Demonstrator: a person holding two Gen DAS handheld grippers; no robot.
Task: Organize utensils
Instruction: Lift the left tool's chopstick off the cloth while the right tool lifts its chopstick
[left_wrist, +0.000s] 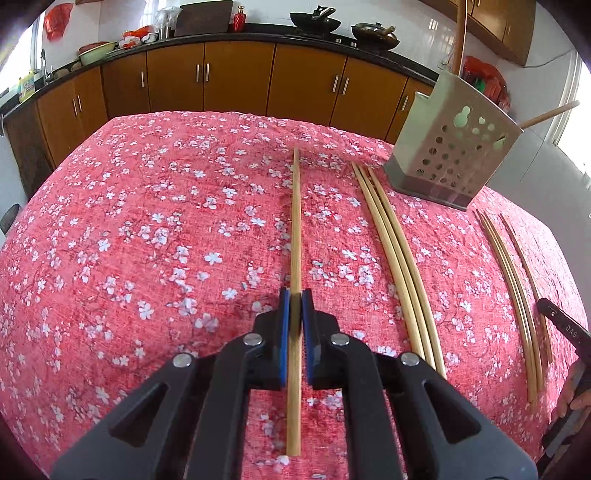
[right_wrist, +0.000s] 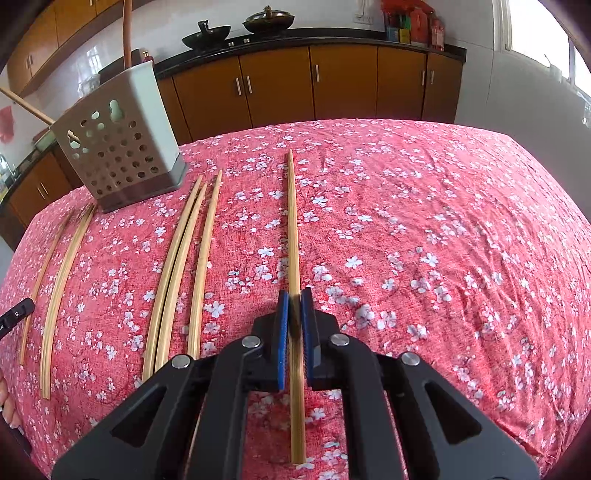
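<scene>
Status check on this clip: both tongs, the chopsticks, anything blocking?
Left tongs shut on a chopstick. Right tongs shut on another chopstick. Loose chopsticks lie on the cloth; holder upright behind them. Nothing in the way.

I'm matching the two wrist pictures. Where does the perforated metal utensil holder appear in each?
Left wrist view: utensil holder upper right, on the far table edge.
Right wrist view: utensil holder upper left.
Shared landmark: the three loose chopsticks lying beside its base.
</scene>
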